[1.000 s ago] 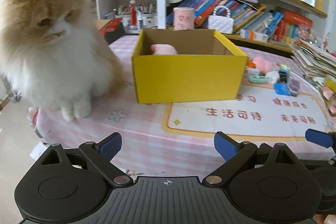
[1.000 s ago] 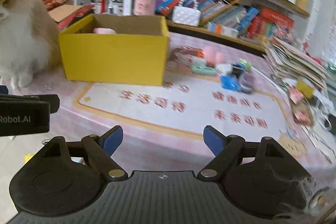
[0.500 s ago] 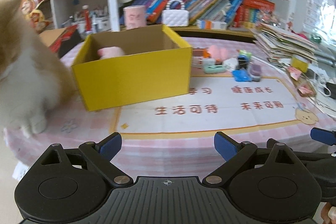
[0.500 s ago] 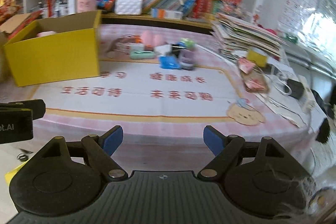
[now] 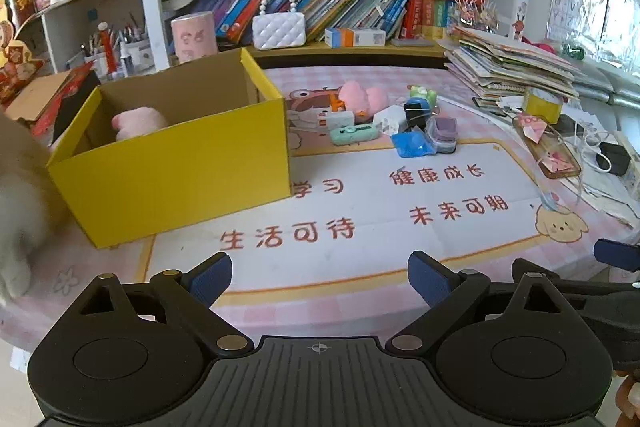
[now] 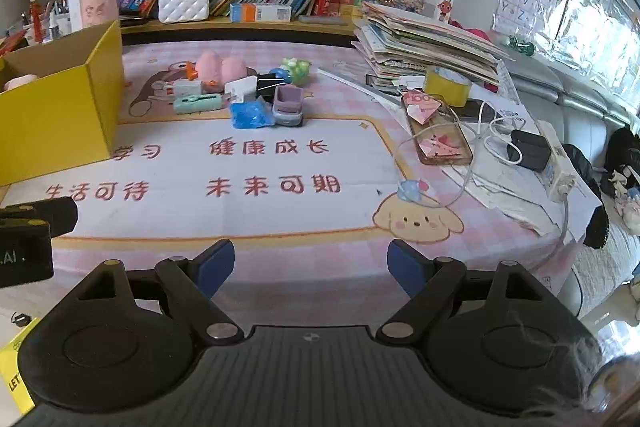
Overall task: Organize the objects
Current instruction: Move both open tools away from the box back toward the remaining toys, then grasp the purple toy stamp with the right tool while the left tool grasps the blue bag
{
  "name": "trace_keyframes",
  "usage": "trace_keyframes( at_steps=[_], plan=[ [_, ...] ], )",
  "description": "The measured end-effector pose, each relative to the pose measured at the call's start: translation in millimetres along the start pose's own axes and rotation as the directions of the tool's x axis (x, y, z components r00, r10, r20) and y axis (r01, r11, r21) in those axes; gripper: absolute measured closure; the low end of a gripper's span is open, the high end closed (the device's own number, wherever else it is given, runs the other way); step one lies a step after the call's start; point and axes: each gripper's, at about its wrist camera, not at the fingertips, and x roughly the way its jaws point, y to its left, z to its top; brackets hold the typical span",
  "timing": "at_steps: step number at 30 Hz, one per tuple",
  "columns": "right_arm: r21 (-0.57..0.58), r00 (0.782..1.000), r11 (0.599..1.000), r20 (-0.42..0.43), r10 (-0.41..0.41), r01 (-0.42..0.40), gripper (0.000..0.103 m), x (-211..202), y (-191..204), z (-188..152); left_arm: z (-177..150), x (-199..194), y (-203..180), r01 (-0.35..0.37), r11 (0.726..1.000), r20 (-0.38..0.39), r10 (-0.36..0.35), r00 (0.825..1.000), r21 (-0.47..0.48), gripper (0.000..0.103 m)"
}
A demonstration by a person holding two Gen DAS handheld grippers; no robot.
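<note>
Item one: my left hand-held gripper, blue pads spread wide with nothing between them, held over the near edge of the surface (pink checked cloth under a white mat with red characters).

Item two: my right hand-held gripper, likewise spread and empty, over the same near edge, further toward the right side.

Item three: open yellow cardboard box, standing on the left part of the surface, its near wall on the mat's left end. Inside, against the left wall, a pink plush toy (only its top shows).

Item four: cluster of small things at mid-surface near the far edge, just right of the box: two pink plush lumps, a mint-green oblong case, a white plug-shaped block, a crumpled blue plastic packet, a grey-and-lilac toy car touching the packet, and a green squishy figure.

Item five: tilted stack of papers and booklets at the far right corner, a yellow tape roll before it.

Item six: white-furred animal at the left edge, mostly out of view.
</note>
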Motion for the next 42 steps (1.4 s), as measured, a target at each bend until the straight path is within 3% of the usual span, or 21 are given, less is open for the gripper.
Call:
trace_keyframes(
  at_steps=[22,31,33,37,42],
  plan=[
    [-0.072,0.993,0.991,-0.038,0.108,-0.11,0.023,90.7,-24.4,69.0,51.4,71.5,-26.5,-0.076,0.992,-0.042,0.072,0.996,-0.097,0.007],
    [-0.057,0.98,0.979,-0.037,0.194,-0.196,0.029,129.7,-37.5,97.7,66.1,93.7,-39.2,-0.126,0.986,-0.076,0.118,0.99,-0.113,0.008],
    [-0.054,0.974,0.973,-0.038,0.222,-0.224,0.035,139.5,-39.5,104.9,68.9,97.6,-41.3,-0.138,0.984,-0.077,0.13,0.989,-0.114,0.009],
    [-0.047,0.959,0.958,-0.042,0.282,-0.284,0.036,163.4,-37.9,122.1,74.5,107.1,-45.5,-0.152,0.982,-0.086,0.142,0.986,-0.111,0.012],
    [-0.057,0.958,0.956,-0.043,0.285,-0.287,0.037,193.7,-31.9,138.3,79.0,117.6,-51.1,-0.165,0.98,-0.107,0.153,0.982,-0.108,0.012]
  ],
)
